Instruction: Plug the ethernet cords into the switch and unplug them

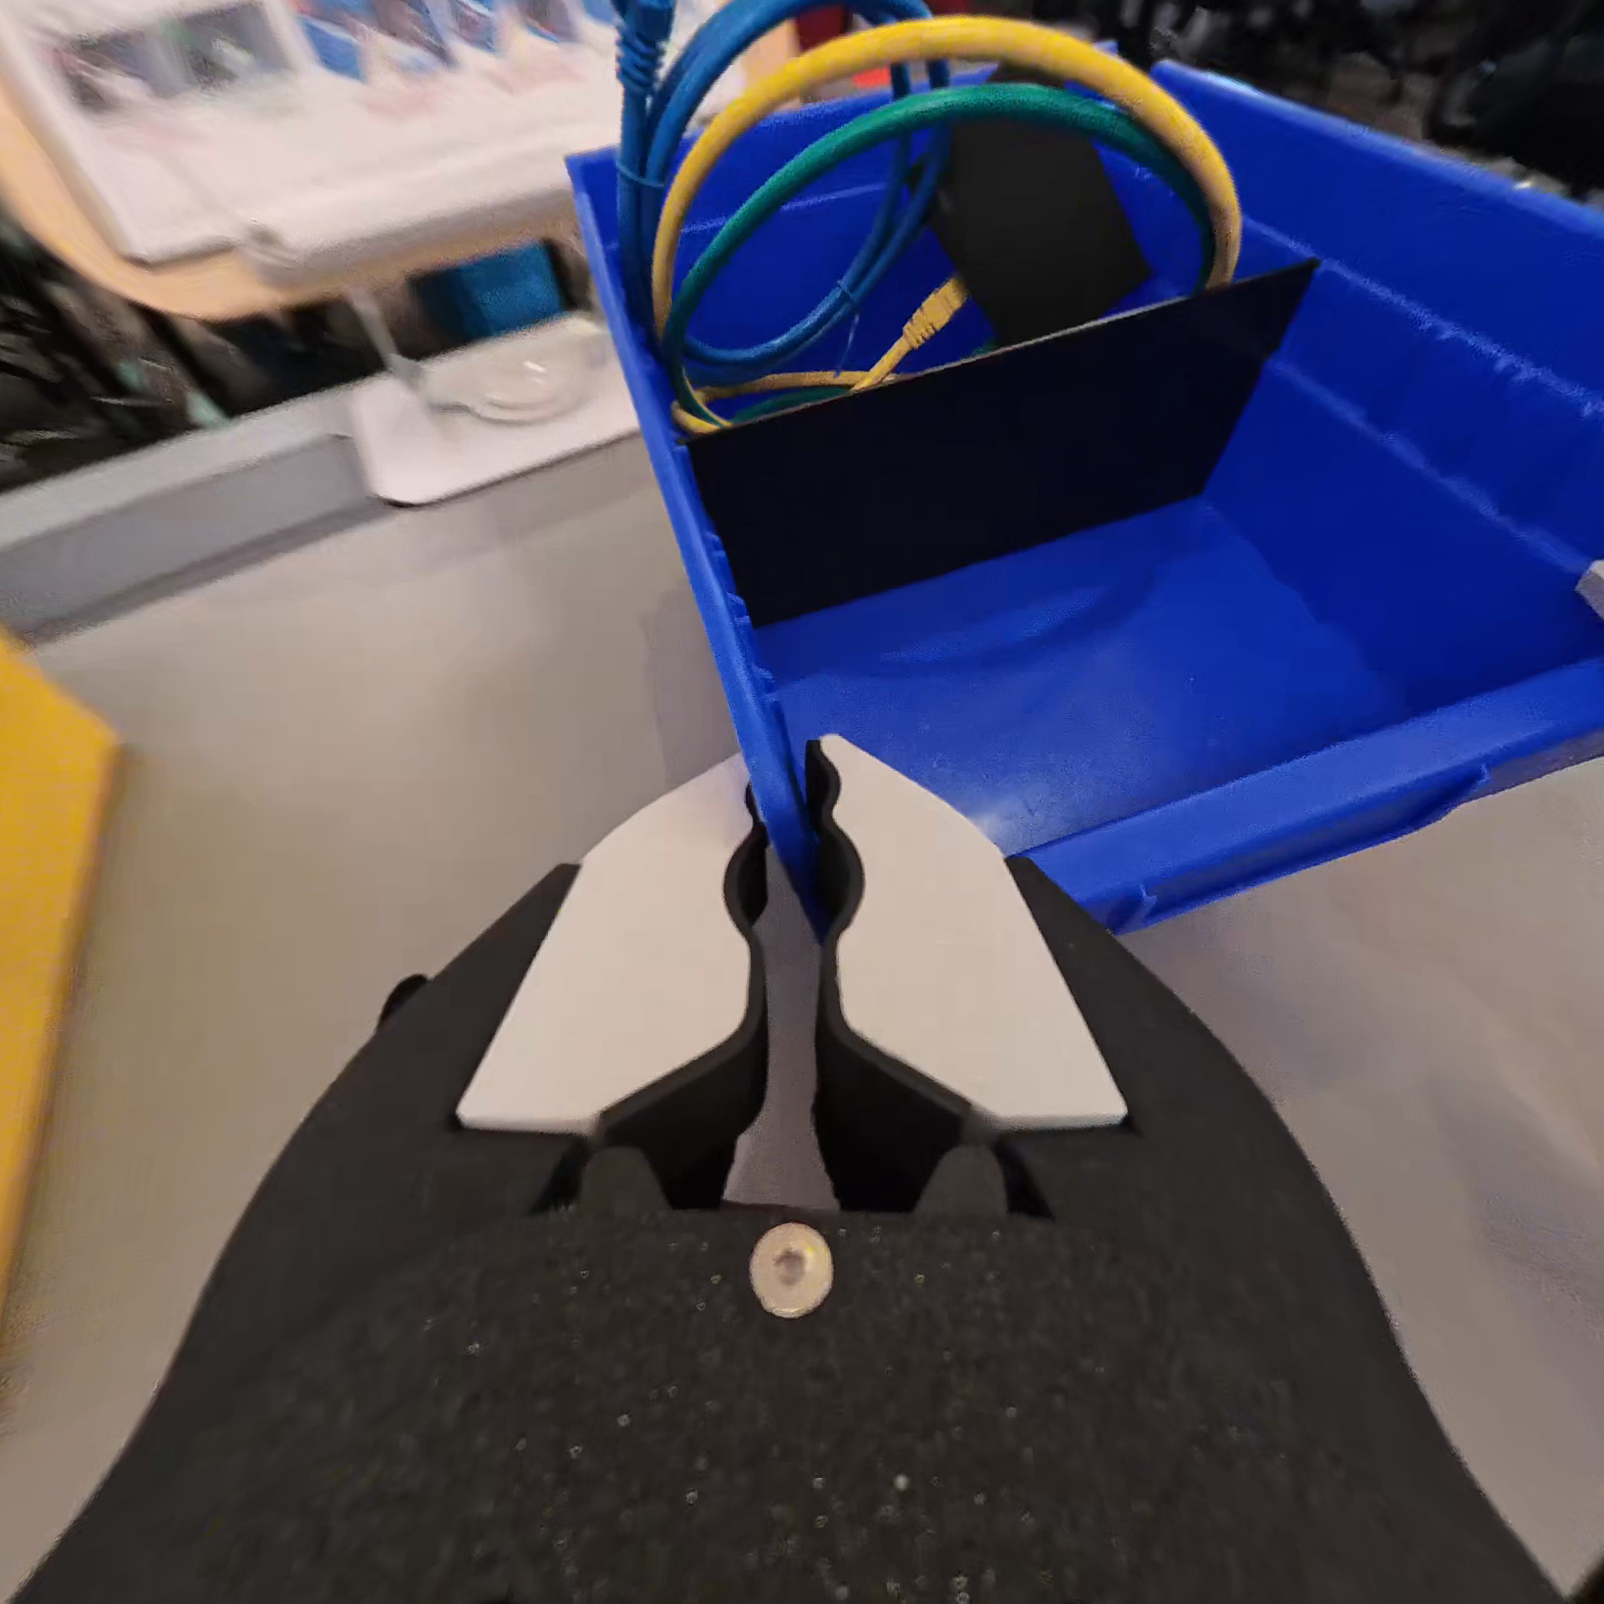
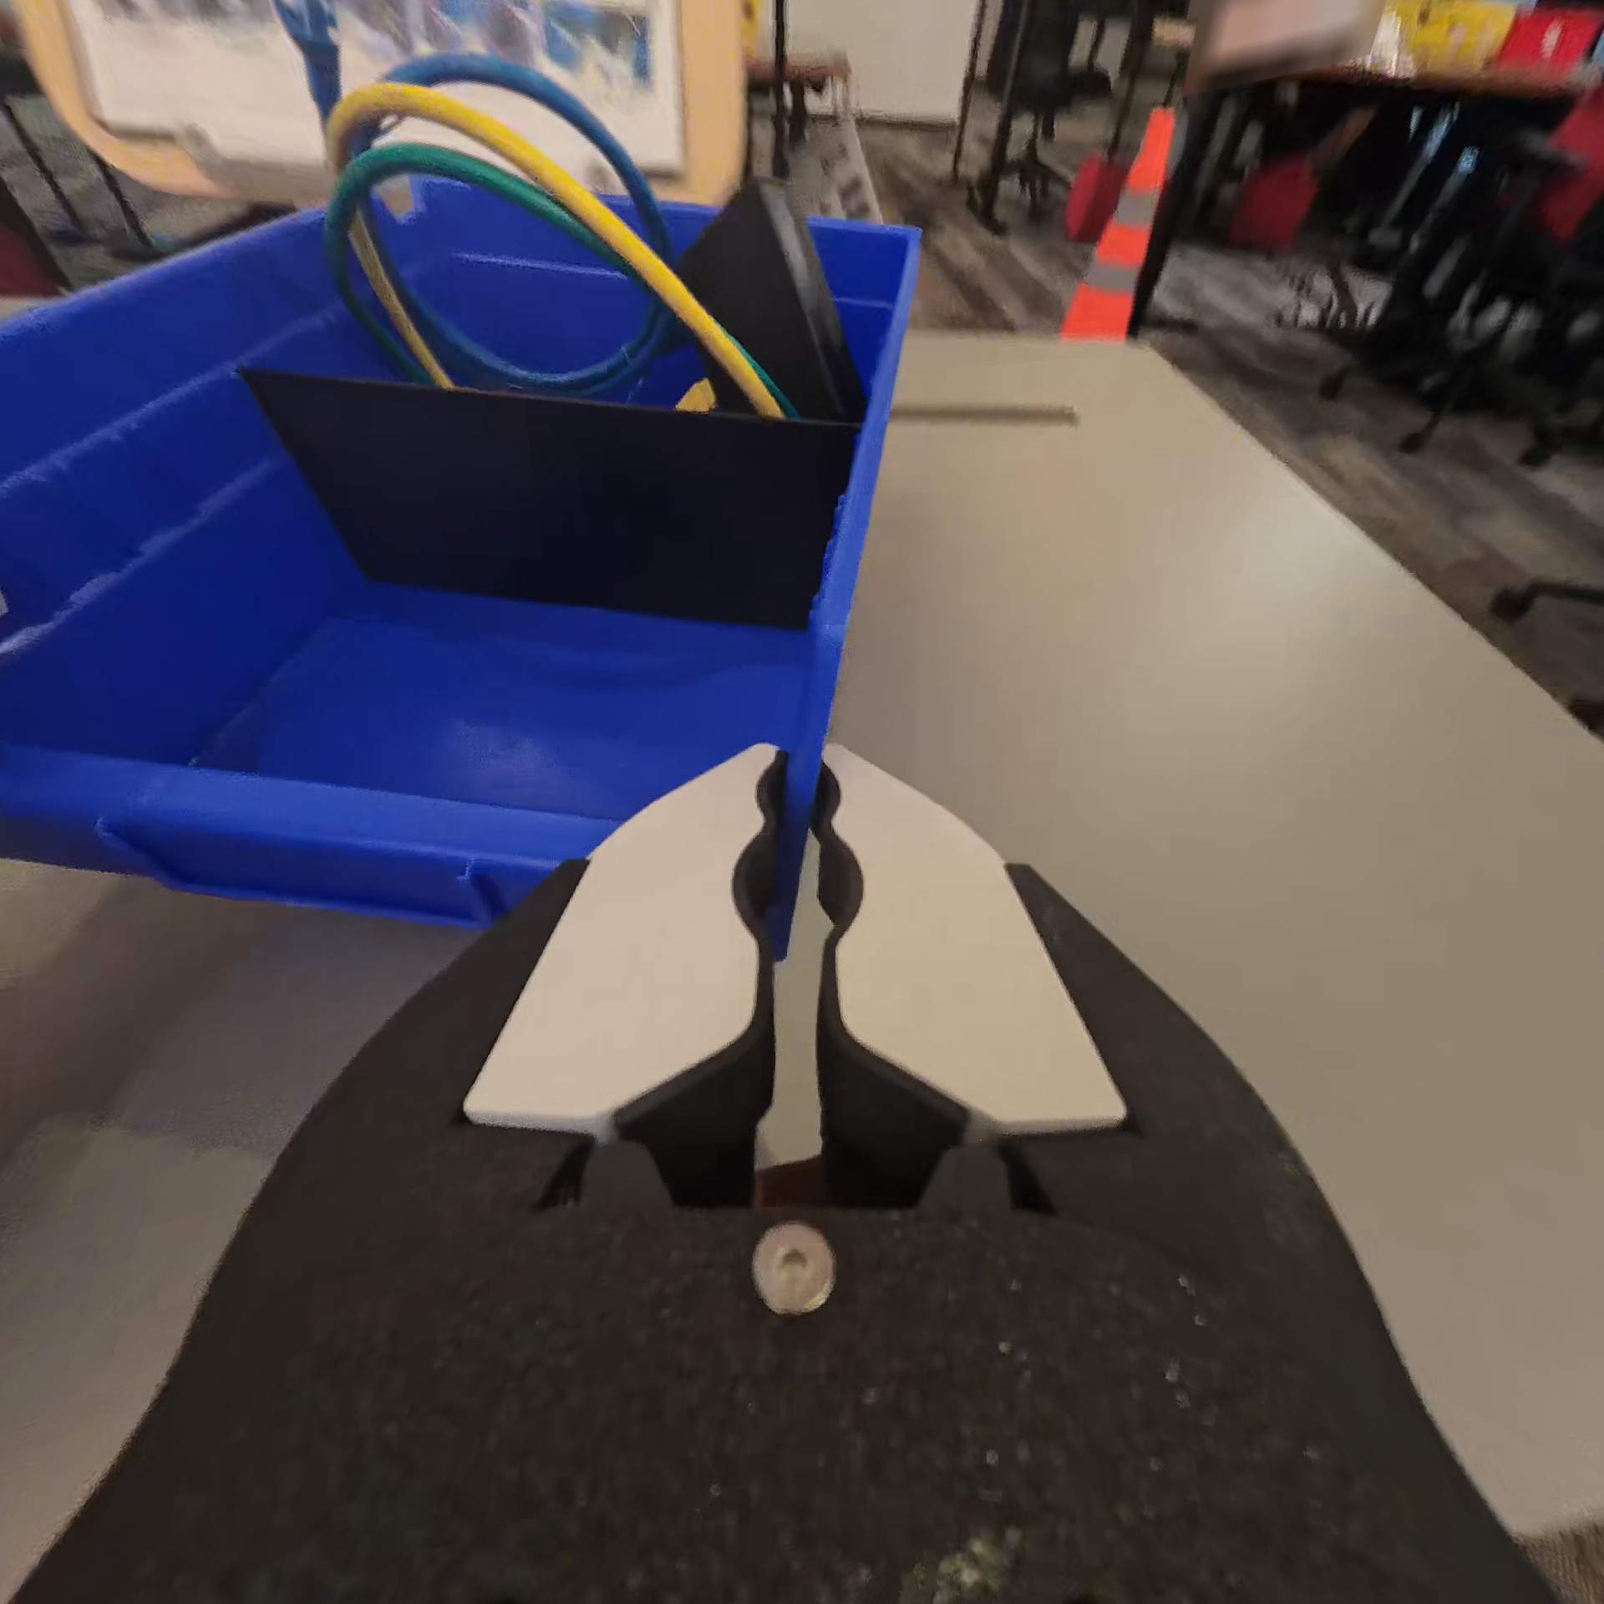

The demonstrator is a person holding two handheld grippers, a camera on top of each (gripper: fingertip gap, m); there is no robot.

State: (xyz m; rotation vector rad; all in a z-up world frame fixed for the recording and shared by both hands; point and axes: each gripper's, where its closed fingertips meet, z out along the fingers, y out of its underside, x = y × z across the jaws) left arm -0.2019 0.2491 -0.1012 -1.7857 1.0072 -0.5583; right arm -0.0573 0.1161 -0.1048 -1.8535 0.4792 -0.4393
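Observation:
A blue plastic bin (image 1: pixel 1128 694) stands on the grey table, split by a black divider (image 1: pixel 981 469). Behind the divider lie coiled blue, yellow (image 1: pixel 955 52) and green (image 1: pixel 937 108) ethernet cords and a black switch (image 1: pixel 1033 226). My left gripper (image 1: pixel 785 803) is shut on the bin's left side wall near its front corner. In the right wrist view the same bin (image 2: pixel 434 686) shows with the cords (image 2: pixel 521 174) and the switch (image 2: pixel 781 304). My right gripper (image 2: pixel 803 803) is shut on the bin's right side wall. The front compartment holds nothing.
The grey table (image 2: pixel 1172 694) runs off to the right. A yellow object (image 1: pixel 43 868) lies at the left edge. A white base with a clear dish (image 1: pixel 495 408) stands beyond the bin's left. An orange cone (image 2: pixel 1120 234) and chairs stand on the floor behind.

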